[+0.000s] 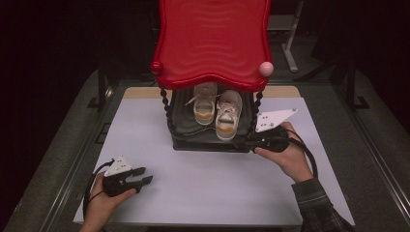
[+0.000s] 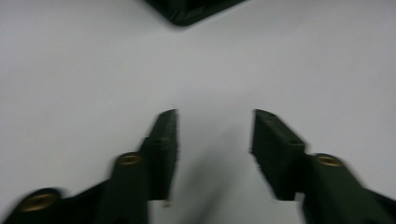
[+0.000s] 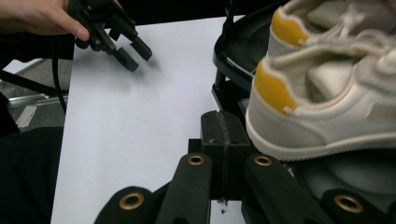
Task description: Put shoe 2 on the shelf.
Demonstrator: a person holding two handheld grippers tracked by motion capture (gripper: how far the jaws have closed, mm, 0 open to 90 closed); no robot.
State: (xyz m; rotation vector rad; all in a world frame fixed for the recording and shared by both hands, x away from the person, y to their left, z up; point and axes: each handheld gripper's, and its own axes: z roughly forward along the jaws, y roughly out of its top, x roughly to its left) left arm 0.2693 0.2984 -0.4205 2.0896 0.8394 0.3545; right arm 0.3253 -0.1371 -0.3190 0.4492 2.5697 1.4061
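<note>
Shoes point(image 1: 217, 110), a cream pair with yellow-orange heel tabs, stand side by side on the black lower shelf point(image 1: 191, 130) of a small rack whose wavy red top point(image 1: 212, 41) overhangs them. The rack stands at the far middle of the white worktop point(image 1: 203, 183), and the shoes' heels face the near edge. The right-hand shoe point(image 3: 322, 116) sits a little nearer than its partner, its heel close to the shelf's front lip.

The right tongs point(image 1: 241, 141) lie at the near right corner of the rack, level with the lower shelf and pointing left towards it. In the right gripper view their two black jaws are pressed flat together with nothing between them, the tips just beside the heel of the nearer shoe and below its sole line; whether they touch the shoe or the shelf cannot be told. The right hand point(image 1: 290, 157) grips the tool from the near right, a plaid sleeve point(image 1: 319, 205) behind it.

The left tongs point(image 1: 144, 175) hover over bare worktop at the near left, well apart from the rack, pointing right. Their jaws stand partly apart and hold nothing, with only white surface between them in the left gripper view. The left hand point(image 1: 104, 203) comes in from the near edge.
</note>
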